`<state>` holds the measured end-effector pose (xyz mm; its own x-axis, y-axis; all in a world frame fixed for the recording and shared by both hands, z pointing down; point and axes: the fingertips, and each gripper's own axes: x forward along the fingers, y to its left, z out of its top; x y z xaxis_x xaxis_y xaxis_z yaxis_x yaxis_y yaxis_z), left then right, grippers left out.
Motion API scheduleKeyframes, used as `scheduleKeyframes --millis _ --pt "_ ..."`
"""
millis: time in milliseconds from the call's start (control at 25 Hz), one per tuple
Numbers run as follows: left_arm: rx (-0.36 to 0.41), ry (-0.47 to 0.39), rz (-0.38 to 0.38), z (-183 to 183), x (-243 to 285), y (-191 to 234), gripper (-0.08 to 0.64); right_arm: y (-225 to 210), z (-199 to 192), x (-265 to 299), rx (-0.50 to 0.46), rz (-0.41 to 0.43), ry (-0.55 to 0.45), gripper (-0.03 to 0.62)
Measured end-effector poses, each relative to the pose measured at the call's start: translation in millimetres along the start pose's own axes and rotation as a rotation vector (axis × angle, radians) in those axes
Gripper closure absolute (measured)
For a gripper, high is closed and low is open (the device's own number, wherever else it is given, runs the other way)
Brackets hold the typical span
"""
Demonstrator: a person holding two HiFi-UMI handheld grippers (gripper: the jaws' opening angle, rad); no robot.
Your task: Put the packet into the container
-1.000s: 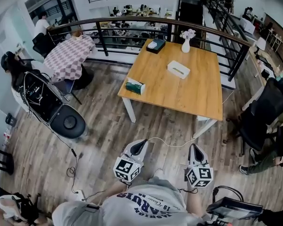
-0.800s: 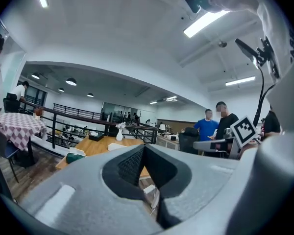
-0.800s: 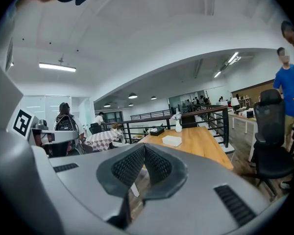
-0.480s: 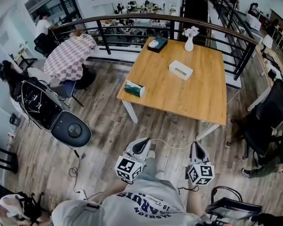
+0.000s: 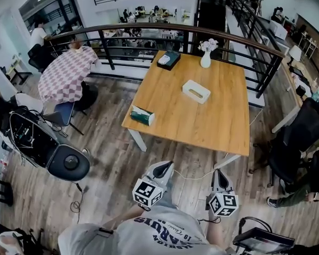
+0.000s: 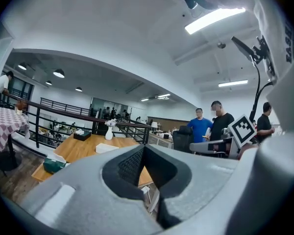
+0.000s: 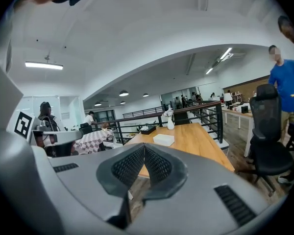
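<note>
A green packet (image 5: pixel 142 115) lies at the near left corner of the wooden table (image 5: pixel 212 121); in the left gripper view the packet (image 6: pixel 54 165) shows low at the left. A white open container (image 5: pixel 196 91) sits mid-table, also seen as the white container (image 6: pixel 107 148) and the white container (image 7: pixel 163 139). My left gripper (image 5: pixel 164 168) and right gripper (image 5: pixel 219 174) hang over the floor, short of the table's near edge. Both point at the table. The left gripper (image 6: pixel 143 148) and the right gripper (image 7: pixel 144 146) have their pads together with nothing between them.
A white vase (image 5: pixel 206 59) and a dark box (image 5: pixel 168 60) stand at the table's far edge by a railing (image 5: pixel 149 30). A black round-based machine (image 5: pixel 69 163) is at the left, a checkered table (image 5: pixel 64 73) behind it. An office chair (image 5: pixel 303 137) stands right. People (image 6: pixel 213 126) stand beyond.
Both grippers have advanced over the floor toward the table, and its near edge now sits closer to them. The jaws have stayed shut.
</note>
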<state>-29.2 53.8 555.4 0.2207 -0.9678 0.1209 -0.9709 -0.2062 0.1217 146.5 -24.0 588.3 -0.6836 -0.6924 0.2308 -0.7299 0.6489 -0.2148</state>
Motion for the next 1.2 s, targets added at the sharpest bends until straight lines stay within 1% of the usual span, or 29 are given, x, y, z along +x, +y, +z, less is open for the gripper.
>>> scheduleKeyframes --millis 160,480,640,800,960,1080,1200 --pt "-0.007 -0.017 -0.019 16.9 44.9 35.8 0.56 -6.6 18.6 49.1 -0.023 -0.005 0.019 0.583" --pt "-0.046 -0.038 -0.008 41.9 137.6 136.6 0.561 -19.5 75.8 163.2 -0.084 -0.029 0.032 0.583" --pt "-0.04 -0.058 -0.01 59.9 168.1 180.3 0.56 -18.5 100.8 206.1 -0.103 -0.039 0.029 0.581" --pt "-0.036 -0.057 -0.016 69.9 190.0 217.3 0.561 -16.2 111.9 248.5 -0.087 -0.042 0.028 0.582" --pt "-0.032 -0.026 -0.023 62.7 205.9 237.4 0.56 -13.1 113.7 278.7 -0.078 -0.036 0.023 0.581" --pt "-0.038 0.0 -0.032 57.2 218.6 239.3 0.56 -17.5 111.4 288.0 -0.061 -0.032 0.028 0.582" --pt "-0.027 0.002 -0.055 59.5 224.9 241.2 0.56 -19.9 110.0 294.7 -0.066 -0.042 0.027 0.581"
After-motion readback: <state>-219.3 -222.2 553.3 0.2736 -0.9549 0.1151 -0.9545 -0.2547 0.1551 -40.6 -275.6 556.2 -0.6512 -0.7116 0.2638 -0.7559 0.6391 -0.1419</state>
